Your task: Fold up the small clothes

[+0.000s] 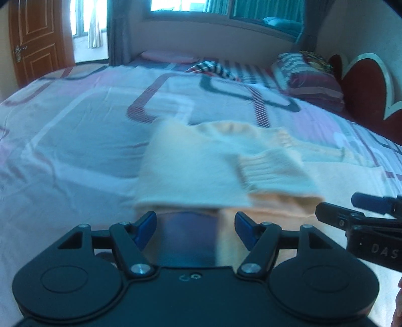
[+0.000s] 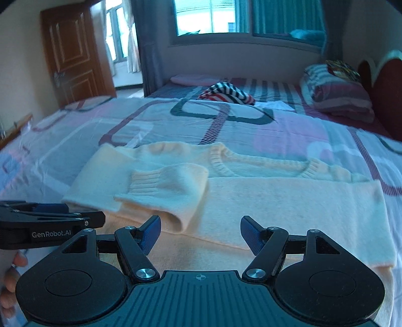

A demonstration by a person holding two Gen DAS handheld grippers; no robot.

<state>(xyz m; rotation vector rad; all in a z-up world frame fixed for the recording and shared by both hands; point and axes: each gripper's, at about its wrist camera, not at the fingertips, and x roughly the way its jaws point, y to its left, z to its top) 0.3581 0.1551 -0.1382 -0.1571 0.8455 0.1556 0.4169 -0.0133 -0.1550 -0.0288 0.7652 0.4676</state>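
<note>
A cream knitted sweater (image 2: 276, 201) lies flat on the bed, neckline away from me. Its left sleeve (image 2: 165, 186) is folded across the body, ribbed cuff up. In the left wrist view the same sweater (image 1: 201, 163) is blurred just ahead of the fingers. My left gripper (image 1: 194, 232) hovers at the sweater's near edge, jaws apart, nothing between them. My right gripper (image 2: 199, 235) hangs over the sweater's lower part, also open and empty. Each gripper shows at the edge of the other's view, the left gripper (image 2: 60, 215) on the left, the right gripper (image 1: 356, 208) on the right.
The bed's patterned sheet (image 2: 75, 135) spreads wide around the sweater. A striped garment (image 2: 226, 94) lies farther back, folded bedding (image 2: 339, 93) by the red headboard (image 2: 387, 95). A wooden door (image 2: 75, 57) and a window (image 2: 211, 17) are beyond. A hand (image 2: 12, 274) shows at lower left.
</note>
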